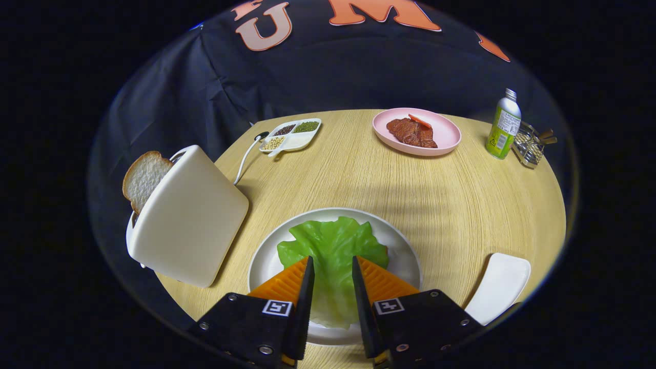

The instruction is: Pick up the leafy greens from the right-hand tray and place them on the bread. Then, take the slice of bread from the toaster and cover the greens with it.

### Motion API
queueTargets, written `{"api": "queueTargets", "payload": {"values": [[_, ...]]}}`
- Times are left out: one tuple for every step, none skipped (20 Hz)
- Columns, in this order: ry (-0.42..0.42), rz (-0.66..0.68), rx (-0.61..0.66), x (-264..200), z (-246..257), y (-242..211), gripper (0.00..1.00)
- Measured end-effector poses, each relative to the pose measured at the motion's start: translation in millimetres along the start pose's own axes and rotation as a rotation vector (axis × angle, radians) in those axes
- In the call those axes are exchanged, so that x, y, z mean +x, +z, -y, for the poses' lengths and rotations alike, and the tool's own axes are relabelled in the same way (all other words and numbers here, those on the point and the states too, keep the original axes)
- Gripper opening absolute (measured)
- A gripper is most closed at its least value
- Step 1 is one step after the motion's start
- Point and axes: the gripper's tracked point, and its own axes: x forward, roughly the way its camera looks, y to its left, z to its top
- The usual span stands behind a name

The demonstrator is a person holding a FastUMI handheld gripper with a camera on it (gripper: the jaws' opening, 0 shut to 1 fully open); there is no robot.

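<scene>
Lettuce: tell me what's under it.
A white plate shows around the lettuce. Whether bread lies beneath is hidden by the leaf. The gripper fingers straddle it, open.

No text can be read: the bottle (504,124) label is too small, and the hand-held gripper (332,266) carries only square coded markers.

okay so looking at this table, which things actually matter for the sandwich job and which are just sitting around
Part of the job:
leafy greens, on the round white plate, between the gripper fingers, which stand apart
slice of bread sticking up from the toaster
white tray, to the right of the fingers

Just lying about:
pink plate with meat
divided dish of grains
bottle
wire basket
</scene>
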Motion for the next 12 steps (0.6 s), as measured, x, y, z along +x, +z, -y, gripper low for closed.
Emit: {"api": "queueTargets", "payload": {"values": [[0.008,0.011,0.0,-5,-5,6,0.46],[0.018,0.024,-0.005,-13,-10,13,0.5],[0.025,0.046,-0.013,-21,-15,24,0.54],[0.033,0.071,-0.021,-31,-23,35,0.61],[0.043,0.09,-0.023,-40,-30,46,0.63],[0.051,0.102,-0.022,-47,-38,55,0.7],[0.05,0.12,-0.018,-55,-44,65,0.73],[0.05,0.142,-0.025,-62,-51,75,0.78],[0.053,0.148,-0.039,-69,-59,83,0.8],[0.066,0.145,-0.049,-74,-69,87,0.82],[0.084,0.14,-0.054,-81,-81,91,0.83],[0.101,0.136,-0.062,-85,-92,96,0.85]]}}
